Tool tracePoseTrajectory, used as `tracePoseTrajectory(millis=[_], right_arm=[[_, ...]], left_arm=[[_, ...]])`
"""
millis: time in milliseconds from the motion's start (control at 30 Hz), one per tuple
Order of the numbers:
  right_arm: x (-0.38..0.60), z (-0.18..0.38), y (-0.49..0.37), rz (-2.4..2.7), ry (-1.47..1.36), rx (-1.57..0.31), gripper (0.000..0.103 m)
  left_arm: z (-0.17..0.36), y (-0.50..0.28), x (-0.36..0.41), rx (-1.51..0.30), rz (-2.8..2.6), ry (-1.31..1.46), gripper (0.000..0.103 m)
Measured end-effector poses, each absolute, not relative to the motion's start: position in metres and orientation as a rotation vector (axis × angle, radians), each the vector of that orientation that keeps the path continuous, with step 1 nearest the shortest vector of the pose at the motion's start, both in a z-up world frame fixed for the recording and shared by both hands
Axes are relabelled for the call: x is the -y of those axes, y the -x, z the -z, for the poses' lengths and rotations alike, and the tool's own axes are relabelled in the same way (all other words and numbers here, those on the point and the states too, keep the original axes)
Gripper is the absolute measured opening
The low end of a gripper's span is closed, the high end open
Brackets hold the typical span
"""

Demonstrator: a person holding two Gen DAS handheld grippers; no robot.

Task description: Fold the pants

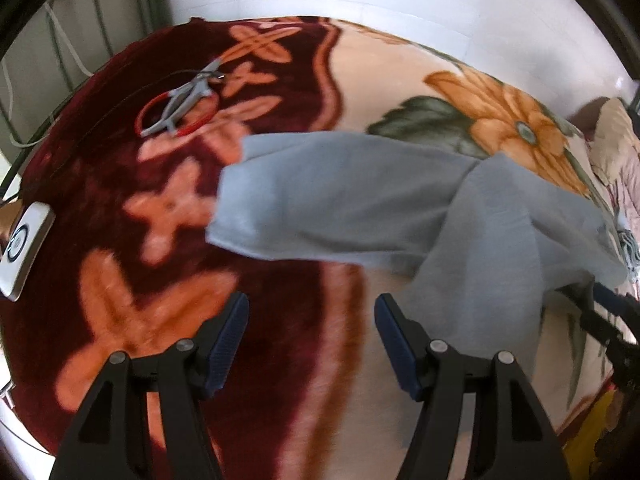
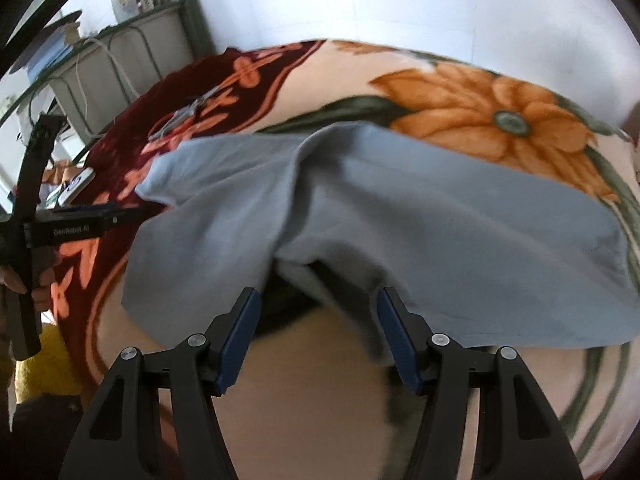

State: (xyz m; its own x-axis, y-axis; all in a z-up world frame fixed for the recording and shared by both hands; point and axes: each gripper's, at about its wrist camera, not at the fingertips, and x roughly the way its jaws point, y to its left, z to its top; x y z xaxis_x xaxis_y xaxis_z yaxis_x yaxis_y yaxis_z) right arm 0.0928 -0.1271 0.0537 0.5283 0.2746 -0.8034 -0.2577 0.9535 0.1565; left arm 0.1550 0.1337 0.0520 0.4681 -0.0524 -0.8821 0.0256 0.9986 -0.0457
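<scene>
Left gripper [image 1: 312, 312] hovers with its blue-padded fingers spread wide, nothing between them. Right gripper [image 2: 318, 308] is likewise spread wide, its fingertips [image 2: 250, 300] level with the near edge of the pants [image 2: 400, 216] but not closed on it. Bare fingers wrap the left gripper's handle, seen from the right wrist.
</scene>
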Motion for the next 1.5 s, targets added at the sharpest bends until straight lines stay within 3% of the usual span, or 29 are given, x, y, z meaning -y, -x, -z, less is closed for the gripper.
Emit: tracePoseTrajectory(millis=[467,500,567,633,1133,1300,1500], right_arm=[[0.069,-0.02,-0.092,-0.378,-0.007,-1.087,0.061],[0.067,-0.02,-0.092,-0.378,-0.004,-1.083,0.057],[0.063,-0.021,-0.094,-0.384,-0.006,-1.077,0.038],[0.061,-0.024,-0.097,-0.397,-0.024,-1.074,0.005],[0.025,-0.16,-0.155,-0.586,0.042,-0.845,0.005],[-0.015,-0.156,-0.211,-0.7,0.089,-0.916,0.005],[-0.079,-0.112,-0.269,-0.729,0.24,-1.031,0.005]], left_arm=[[-0.048,-0.151,-0.161,-1.043,0.033,0.102,0.069],[-0.049,-0.151,-0.163,-1.041,0.036,0.104,0.069],[-0.05,-0.152,-0.165,-1.039,0.037,0.106,0.069],[-0.052,-0.154,-0.168,-1.032,0.036,0.109,0.069],[-0.056,-0.177,-0.182,-0.947,0.023,0.188,0.069],[-0.05,-0.186,-0.185,-0.912,-0.058,0.126,0.069],[-0.028,-0.184,-0.201,-0.948,-0.096,0.123,0.069]])
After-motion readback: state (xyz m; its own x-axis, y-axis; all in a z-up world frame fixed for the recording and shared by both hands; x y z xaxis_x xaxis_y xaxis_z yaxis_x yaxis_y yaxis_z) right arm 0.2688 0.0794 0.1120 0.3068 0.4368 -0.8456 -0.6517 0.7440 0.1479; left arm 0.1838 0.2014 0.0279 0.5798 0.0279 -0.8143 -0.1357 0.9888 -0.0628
